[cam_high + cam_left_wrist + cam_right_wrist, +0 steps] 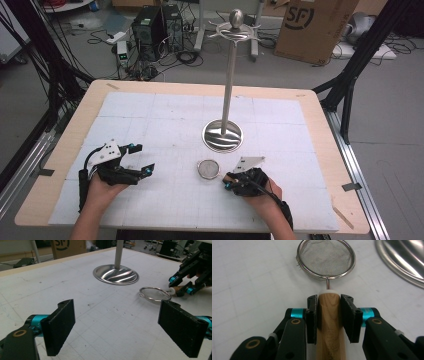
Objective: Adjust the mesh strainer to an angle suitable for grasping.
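A small metal mesh strainer [208, 169] [325, 258] lies on the white mat just in front of the stand's round base [222, 135]. Its wooden handle [329, 315] points toward the person. My right gripper [228, 181] [329, 300] is shut on that handle near its white collar, low over the mat. My left gripper [144, 158] [120, 327] rests to the left, jaws wide open with nothing between them. In the left gripper view the strainer [155, 293] and the right gripper [182, 285] lie ahead to the right.
A tall metal stand [230, 75] with hooks at its top rises from the shiny base [116, 274] [404, 260] at the mat's middle. The white gridded mat [165, 115] covers a wooden table. Boxes, computers and cables sit on the floor beyond.
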